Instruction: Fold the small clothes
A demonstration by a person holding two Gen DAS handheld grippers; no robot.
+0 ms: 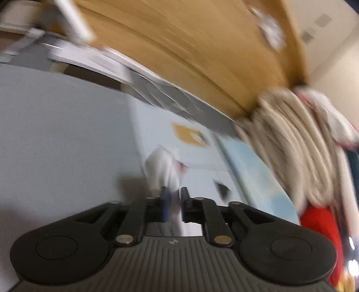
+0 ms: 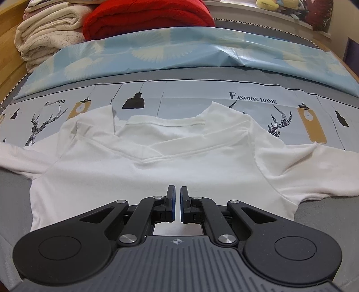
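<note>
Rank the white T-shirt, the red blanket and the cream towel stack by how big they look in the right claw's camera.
1. white T-shirt, largest by far, though it lies nearest the camera.
2. red blanket.
3. cream towel stack.
The last two look close in size and both are cut off at the frame's edge, so their order is unsure.

The left wrist view is all motion blur; the white cloth (image 1: 165, 170) between the left gripper (image 1: 173, 193) fingers cannot be identified.

White V-neck T-shirt (image 2: 157, 170) lies spread flat on the bed, sleeves out, neckline away.
</note>
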